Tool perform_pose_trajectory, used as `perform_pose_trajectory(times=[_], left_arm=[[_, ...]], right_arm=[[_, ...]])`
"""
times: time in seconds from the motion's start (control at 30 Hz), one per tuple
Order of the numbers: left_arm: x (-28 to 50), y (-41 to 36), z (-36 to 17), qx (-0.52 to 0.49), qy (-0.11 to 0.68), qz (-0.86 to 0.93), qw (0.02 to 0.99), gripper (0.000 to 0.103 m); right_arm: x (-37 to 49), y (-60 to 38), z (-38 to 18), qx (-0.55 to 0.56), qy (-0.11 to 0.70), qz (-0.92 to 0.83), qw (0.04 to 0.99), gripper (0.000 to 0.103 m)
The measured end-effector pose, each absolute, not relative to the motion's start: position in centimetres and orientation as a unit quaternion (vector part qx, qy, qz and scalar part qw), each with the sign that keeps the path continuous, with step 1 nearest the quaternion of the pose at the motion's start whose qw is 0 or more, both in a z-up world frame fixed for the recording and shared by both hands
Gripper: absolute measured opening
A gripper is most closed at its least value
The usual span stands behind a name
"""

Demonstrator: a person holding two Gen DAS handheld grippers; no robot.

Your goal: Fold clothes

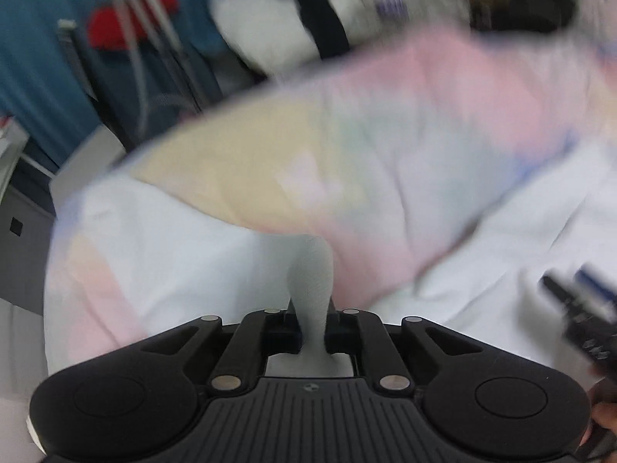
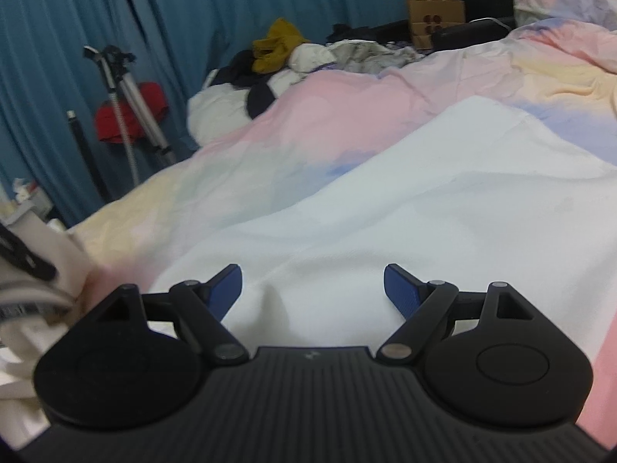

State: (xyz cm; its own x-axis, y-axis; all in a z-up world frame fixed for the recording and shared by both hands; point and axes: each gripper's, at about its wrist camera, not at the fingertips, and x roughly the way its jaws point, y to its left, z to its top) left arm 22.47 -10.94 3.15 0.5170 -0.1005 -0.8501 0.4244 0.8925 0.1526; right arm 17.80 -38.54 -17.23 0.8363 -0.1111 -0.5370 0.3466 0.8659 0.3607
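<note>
So the biggest thing here is the bed with its pastel pink, yellow and blue duvet cover (image 2: 308, 115), and spread flat on top of it is the white cotton garment (image 2: 424, 200) that's getting folded, near side closest to the grippers. Further back along the bed there's a messy heap of other clothes (image 2: 300, 58) against the blue curtain (image 2: 193, 7). The left gripper (image 1: 310, 324) has its tongs pinched together on a bunched twist of the white fabric, and that view is smeared with motion blur. The right gripper (image 2: 312, 289) has its blue-padded tongs spread wide, hanging over the white cloth with nothing in them. My guess at the risk: only one side is gripped, so pulling could drag the whole piece crooked, or rumple the duvet underneath.
</note>
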Motion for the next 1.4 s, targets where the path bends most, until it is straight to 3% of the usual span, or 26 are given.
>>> perform_pose_trajectory(times=[0.17, 0.37, 0.53, 0.67, 0.93, 1.1, 1.13, 1.17, 1.2, 1.27, 1.4], left_arm=[[16.2, 4.5, 5.9, -0.019, 0.415, -0.076, 0.906, 0.009], [11.6, 16.0, 0.6, -0.193, 0.397, 0.056, 0.896, 0.009], [11.6, 16.8, 0.1, -0.205, 0.388, 0.07, 0.896, 0.01], [11.7, 17.1, -0.4, -0.212, 0.374, 0.068, 0.9, 0.01], [13.5, 19.6, -6.0, -0.281, 0.382, 0.063, 0.878, 0.011], [14.9, 19.7, -7.3, -0.269, 0.38, 0.062, 0.883, 0.011], [15.0, 19.5, -7.4, -0.262, 0.38, 0.062, 0.885, 0.011], [14.9, 19.2, -7.3, -0.249, 0.377, 0.062, 0.89, 0.011], [15.0, 18.7, -7.2, -0.233, 0.371, 0.061, 0.897, 0.011], [14.8, 18.2, -6.9, -0.215, 0.361, 0.06, 0.905, 0.011], [14.5, 18.3, -6.3, -0.224, 0.34, 0.047, 0.912, 0.011]], right_arm=[[17.5, -37.4, -16.7, 0.252, 0.25, -0.051, 0.933, 0.082], [18.0, -35.2, -16.4, 0.305, 0.273, 0.065, 0.91, 0.082], [20.7, -31.5, -15.9, 0.313, 0.318, 0.14, 0.884, 0.079], [27.0, -27.4, -14.8, 0.291, 0.339, 0.166, 0.879, 0.066], [42.8, -20.7, -16.0, 0.29, 0.35, 0.16, 0.876, 0.061], [47.0, -17.8, -16.9, 0.312, 0.339, 0.158, 0.873, 0.061], [47.5, -17.1, -17.1, 0.307, 0.341, 0.158, 0.874, 0.058], [48.0, -16.5, -17.2, 0.302, 0.342, 0.155, 0.876, 0.035], [48.4, -16.1, -17.1, 0.294, 0.343, 0.144, 0.88, 0.019], [48.4, -15.8, -16.7, 0.29, 0.345, 0.124, 0.884, 0.011], [46.0, -18.5, -13.2, 0.287, 0.29, 0.101, 0.907, 0.01]])
